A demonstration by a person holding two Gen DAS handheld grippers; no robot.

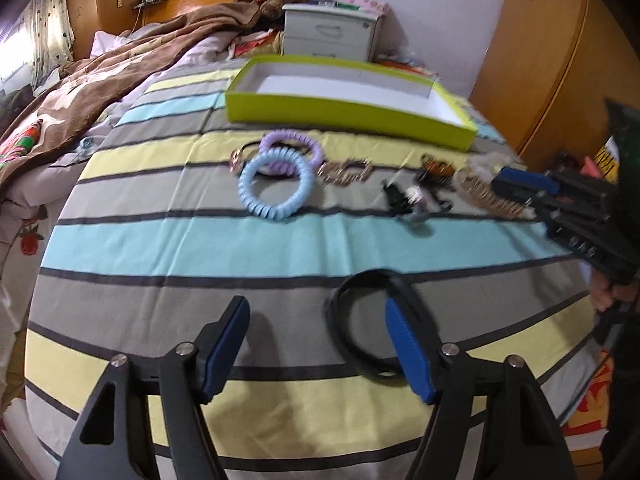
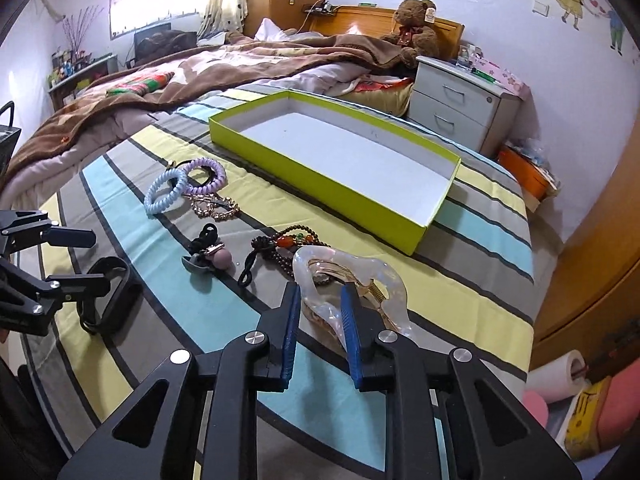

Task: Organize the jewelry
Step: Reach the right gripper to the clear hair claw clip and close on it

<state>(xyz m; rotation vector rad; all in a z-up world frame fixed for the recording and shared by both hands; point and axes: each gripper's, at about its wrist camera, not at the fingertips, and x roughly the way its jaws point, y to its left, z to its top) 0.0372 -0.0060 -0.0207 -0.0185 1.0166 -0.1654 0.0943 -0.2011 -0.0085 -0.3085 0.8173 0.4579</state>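
Right fingers (image 2: 320,316) pinch the pearly hair claw (image 2: 352,292), lying on the bed just in front of the green box (image 2: 320,184). Left fingers (image 1: 316,344) gape wide, straddling one side of the black band (image 1: 360,320), farther from the box. Best to lift the claw level, clear the near wall, release inside.

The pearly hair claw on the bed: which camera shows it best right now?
The right wrist view. The hair claw fills the middle of that picture, sharp, with the right hand-held gripper closed on its near end. The left wrist view shows it only small and blurred near the right edge, partly behind that gripper.
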